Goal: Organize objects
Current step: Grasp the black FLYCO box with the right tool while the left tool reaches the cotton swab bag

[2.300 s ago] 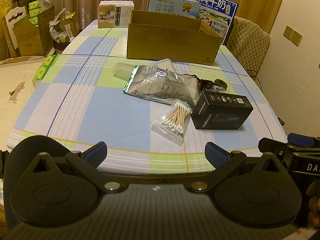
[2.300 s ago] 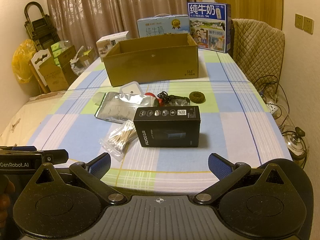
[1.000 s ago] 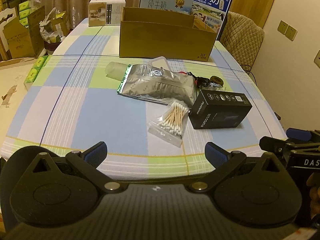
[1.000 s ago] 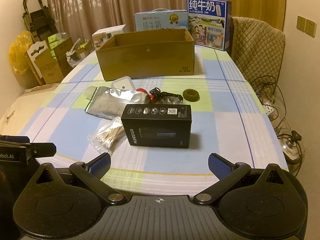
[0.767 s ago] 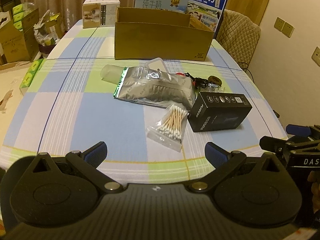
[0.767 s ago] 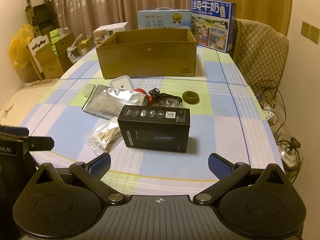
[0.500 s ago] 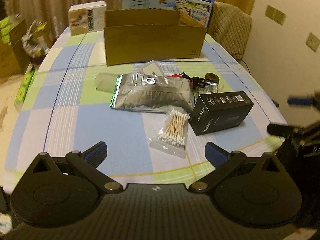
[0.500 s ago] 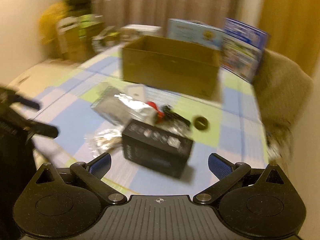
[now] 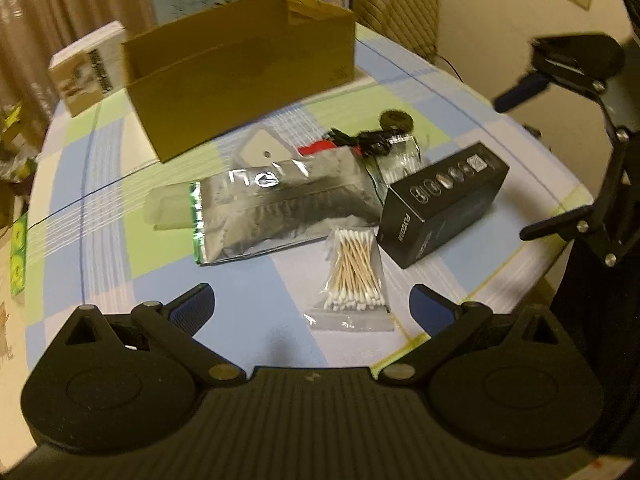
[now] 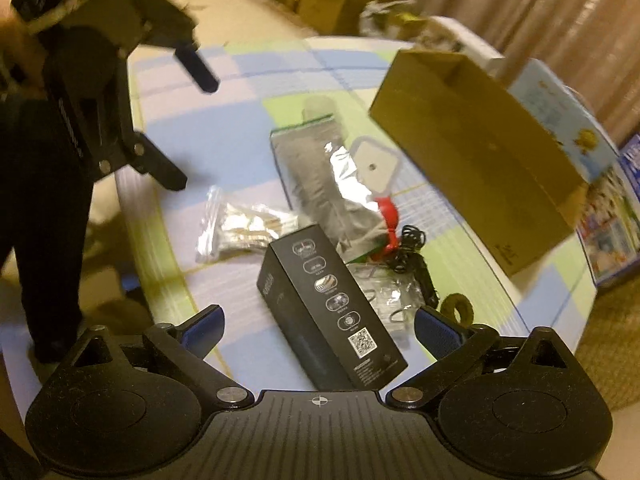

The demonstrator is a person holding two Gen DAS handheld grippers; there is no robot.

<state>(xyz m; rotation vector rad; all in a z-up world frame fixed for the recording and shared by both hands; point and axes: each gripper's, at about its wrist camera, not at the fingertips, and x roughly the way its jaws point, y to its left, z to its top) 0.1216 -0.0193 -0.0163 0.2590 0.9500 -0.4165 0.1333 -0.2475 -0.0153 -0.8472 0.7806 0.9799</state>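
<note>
Clutter is lying in a loose cluster on the checked tablecloth: a black carton printed with a row of white icons on its top face, a clear bag of cotton swabs just beside its near-left corner, and a crinkled silver foil pouch stretching away to the left of the carton. Behind the pouch a white square item, something red, a tangled black cable and a small dark ring are sitting close together, with an open cardboard box standing farther back. The left gripper is hovering low over the near edge of the table with its blue-padded fingers spread wide and nothing between them, the swab bag lying just ahead of the gap. The right gripper is also gaping wide and holding nothing, angled down over the carton, whose near end is showing between the fingers; whether they are touching it cannot be told. The right wrist view is showing the carton's QR code, the ring beside the right finger and the left gripper raised at the left; the left wrist view is showing the right gripper at the right edge and a white box beside the cardboard box.
</note>
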